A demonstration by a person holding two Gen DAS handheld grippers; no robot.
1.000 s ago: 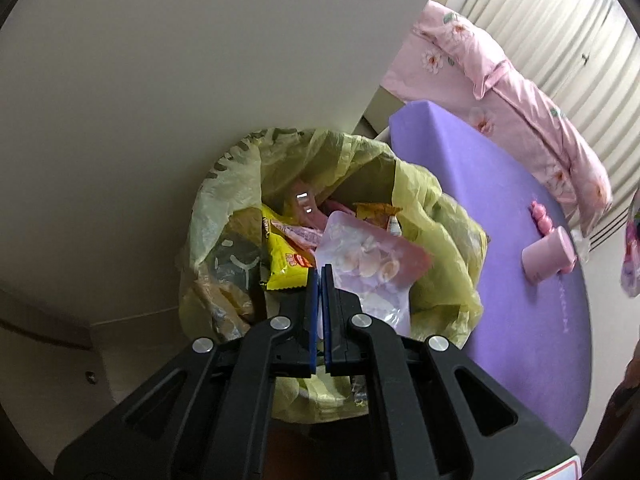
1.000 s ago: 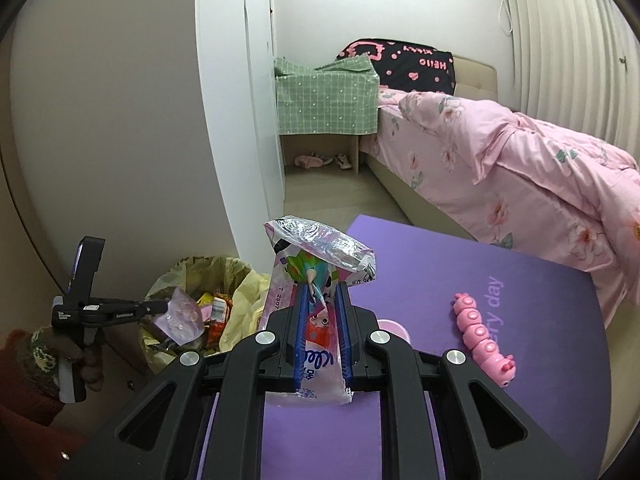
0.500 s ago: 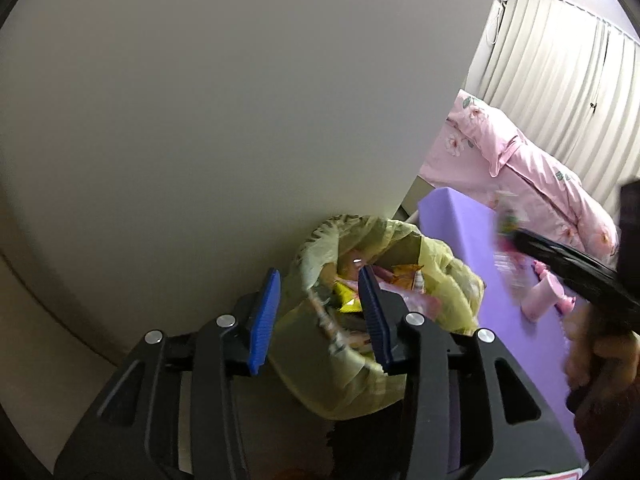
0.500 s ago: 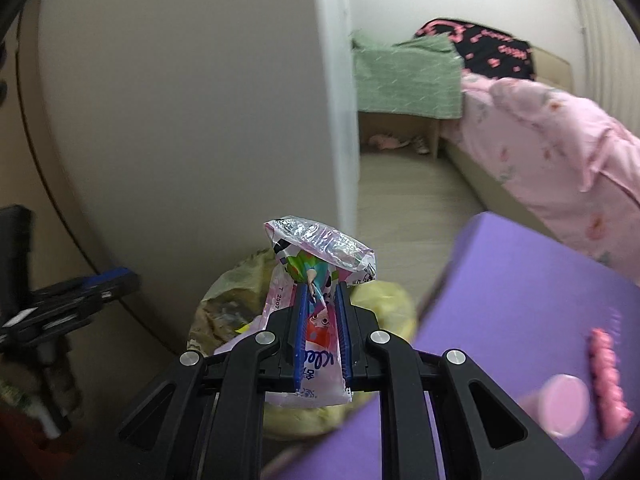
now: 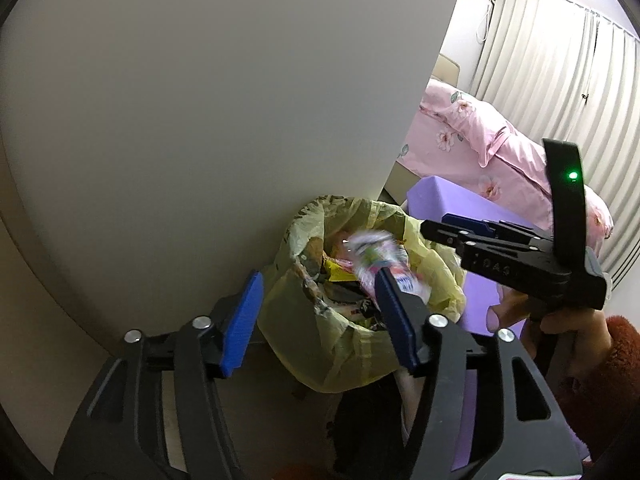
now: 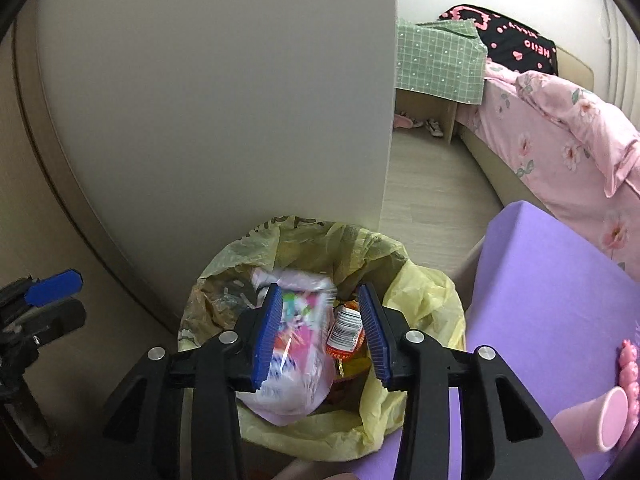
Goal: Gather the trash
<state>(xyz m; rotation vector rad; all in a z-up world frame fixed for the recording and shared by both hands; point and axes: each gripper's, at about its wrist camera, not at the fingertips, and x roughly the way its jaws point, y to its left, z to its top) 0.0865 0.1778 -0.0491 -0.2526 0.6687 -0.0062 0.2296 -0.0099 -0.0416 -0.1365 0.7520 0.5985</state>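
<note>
A bin lined with a yellow bag [image 6: 416,292] stands on the floor against a white panel, with several wrappers inside; it also shows in the left wrist view [image 5: 340,344]. My right gripper [image 6: 322,334] is open right above the bin. A pink and white plastic wrapper [image 6: 298,344], blurred, drops from between its pads into the bag; it also shows in the left wrist view [image 5: 376,256]. My left gripper [image 5: 320,318] is open and empty, back from the bin's left side. The right gripper [image 5: 452,226] shows over the bin there.
A purple table [image 6: 560,304] stands right of the bin, with a pink cup [image 6: 600,420] and a pink toy [image 6: 630,368] on it. A white panel [image 6: 240,100] rises behind the bin. A pink bed [image 6: 560,136] lies at the back right.
My right gripper moved over the bin and opened, letting go of the wrapper, which falls into the bag. My left gripper opened and pulled back from the bin.
</note>
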